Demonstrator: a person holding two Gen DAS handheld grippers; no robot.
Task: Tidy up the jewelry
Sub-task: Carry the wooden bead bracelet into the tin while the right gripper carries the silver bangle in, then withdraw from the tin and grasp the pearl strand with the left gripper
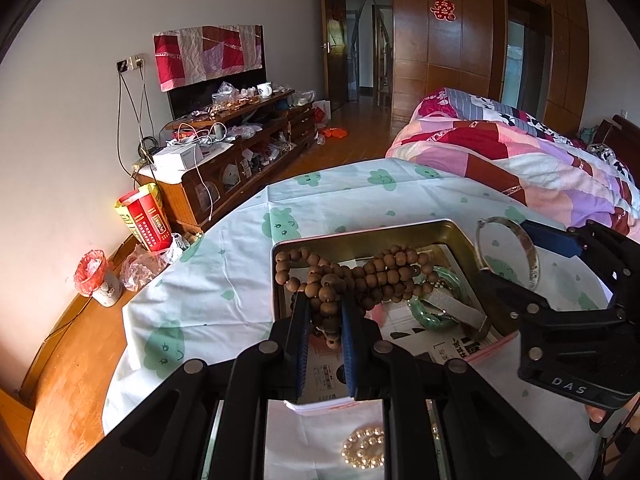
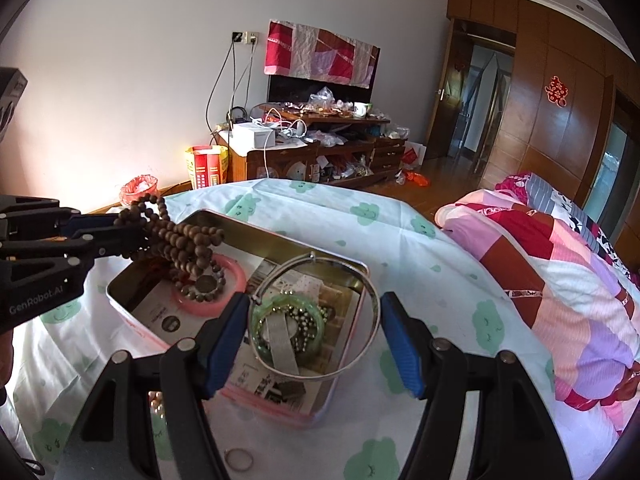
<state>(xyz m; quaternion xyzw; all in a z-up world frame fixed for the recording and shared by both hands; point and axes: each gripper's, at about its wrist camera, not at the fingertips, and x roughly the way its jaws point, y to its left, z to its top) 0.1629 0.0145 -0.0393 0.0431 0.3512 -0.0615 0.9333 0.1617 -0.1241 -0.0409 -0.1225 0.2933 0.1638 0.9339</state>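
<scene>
Nearest the lens, the left gripper (image 1: 325, 308) was clenched on a hanging string of wooden beads (image 1: 360, 276), held above the open tin (image 2: 128, 276), presumably so the strand could be lowered in without tangling. The right gripper (image 2: 316, 340) was spread wide around a silver bangle (image 2: 360, 356); whether the bangle was pressed by the pads or merely resting between them could not be told. It was poised over the tin's near corner, where a green bangle (image 2: 280, 308) and a pink ring (image 2: 236, 276) were already laid. A small ring (image 2: 239, 460) was left on the tablecloth (image 2: 360, 232).

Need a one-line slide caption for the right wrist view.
Right gripper spans a silver bangle above the open tin; left gripper lowers wooden beads into it.
</scene>
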